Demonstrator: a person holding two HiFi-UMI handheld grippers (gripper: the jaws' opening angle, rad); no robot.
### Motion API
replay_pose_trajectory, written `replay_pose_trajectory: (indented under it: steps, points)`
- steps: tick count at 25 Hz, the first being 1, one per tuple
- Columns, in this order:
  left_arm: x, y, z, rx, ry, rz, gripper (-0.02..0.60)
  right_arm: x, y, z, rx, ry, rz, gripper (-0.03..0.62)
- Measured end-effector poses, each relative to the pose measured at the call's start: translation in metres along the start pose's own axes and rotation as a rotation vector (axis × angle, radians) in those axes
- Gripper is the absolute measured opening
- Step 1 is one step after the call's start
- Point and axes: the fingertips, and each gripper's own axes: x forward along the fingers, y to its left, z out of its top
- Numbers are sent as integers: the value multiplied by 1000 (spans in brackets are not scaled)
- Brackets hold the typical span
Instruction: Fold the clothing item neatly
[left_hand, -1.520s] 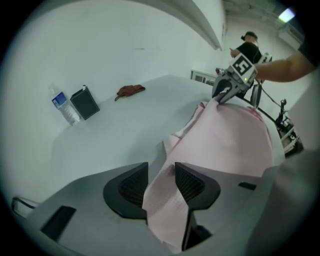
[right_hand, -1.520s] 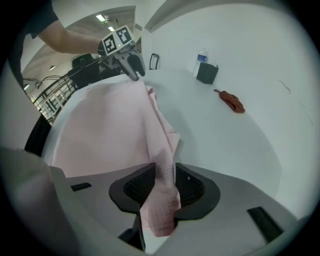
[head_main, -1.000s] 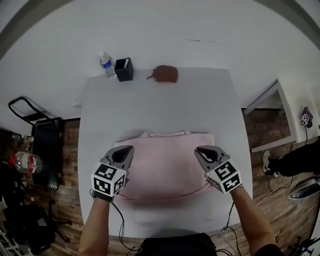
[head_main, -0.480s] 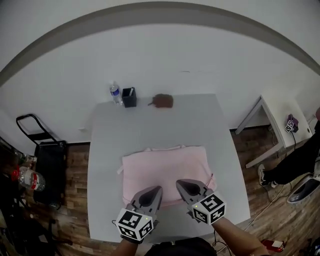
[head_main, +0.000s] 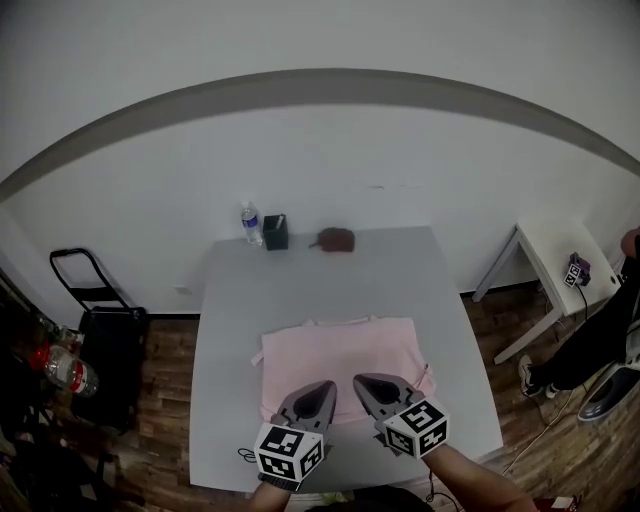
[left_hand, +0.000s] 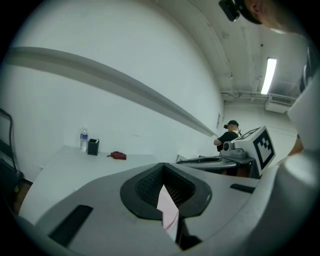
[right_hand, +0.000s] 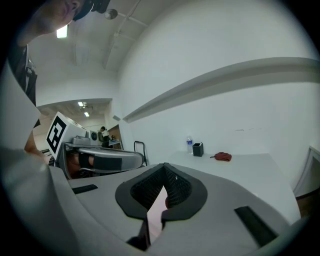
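A pale pink garment (head_main: 338, 350) lies flat on the white table (head_main: 230, 400), its near edge under my two grippers. The left gripper (head_main: 322, 388) and right gripper (head_main: 362, 381) hover side by side over that near edge, almost touching. In the left gripper view the left gripper (left_hand: 164, 187) is shut on a sliver of pink cloth (left_hand: 167, 212). The right gripper view shows the right gripper (right_hand: 162, 187) likewise shut on pink cloth (right_hand: 156, 212). How much fabric hangs below the jaws is hidden.
At the table's far edge stand a water bottle (head_main: 250, 224), a black cup (head_main: 277, 233) and a small brown-red object (head_main: 335, 239). A white side table (head_main: 555, 262) and a person (head_main: 600, 335) are at the right. A black cart (head_main: 95, 300) stands at the left.
Both grippers have left the garment's left and right sides, come together at its near edge and risen. The head view has pulled back, showing more wall.
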Motion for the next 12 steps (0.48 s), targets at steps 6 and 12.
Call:
replay_pose_trajectory:
  steps: [6, 12]
  points:
    - [-5, 5, 7, 5, -16, 11, 6, 0, 5, 7, -6, -11, -1, 14]
    - [-2, 4, 9, 11, -14, 7, 5, 2, 2, 10, -4, -11, -3, 14]
